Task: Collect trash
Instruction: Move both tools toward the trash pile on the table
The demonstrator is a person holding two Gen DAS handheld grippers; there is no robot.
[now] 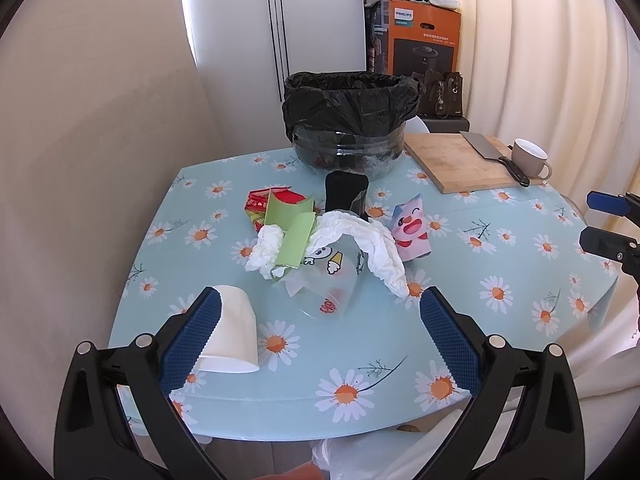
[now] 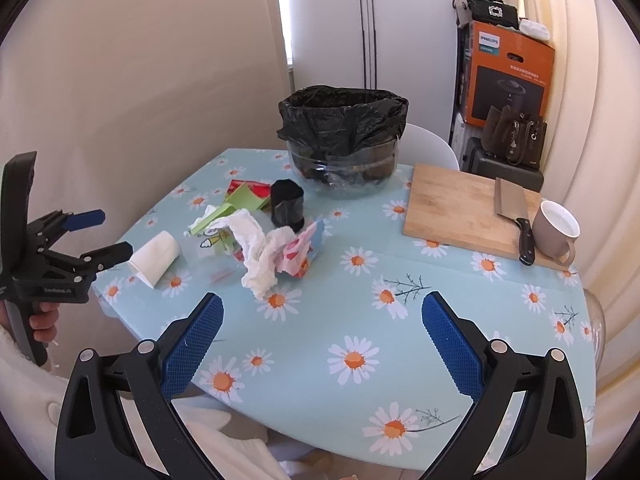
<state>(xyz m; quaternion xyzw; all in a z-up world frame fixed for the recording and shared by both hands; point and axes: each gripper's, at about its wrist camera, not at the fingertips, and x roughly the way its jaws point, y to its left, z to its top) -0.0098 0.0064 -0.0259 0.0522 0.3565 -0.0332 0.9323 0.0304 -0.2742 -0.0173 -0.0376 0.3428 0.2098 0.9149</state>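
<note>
A pile of trash lies mid-table: crumpled white tissue (image 1: 376, 246) (image 2: 260, 248), a clear printed plastic cup (image 1: 326, 284), green card (image 1: 294, 232), a red box (image 1: 260, 202), a pink cartoon packet (image 1: 412, 230) (image 2: 298, 250), a black roll (image 1: 346, 194) (image 2: 287, 208) and a white paper cup on its side (image 1: 234, 332) (image 2: 156, 258). A bin with a black liner (image 1: 348, 116) (image 2: 342, 132) stands at the far edge. My left gripper (image 1: 320, 332) is open, its left finger just in front of the paper cup. My right gripper (image 2: 322, 332) is open and empty over the near table.
A wooden cutting board (image 2: 456, 208) with a cleaver (image 2: 514, 212) and a grey mug (image 2: 556, 230) sits at the right. The table (image 2: 352, 320) has a daisy-print cloth. A Philips box (image 2: 508, 80) and a handbag (image 2: 514, 136) stand behind; curtains on the right.
</note>
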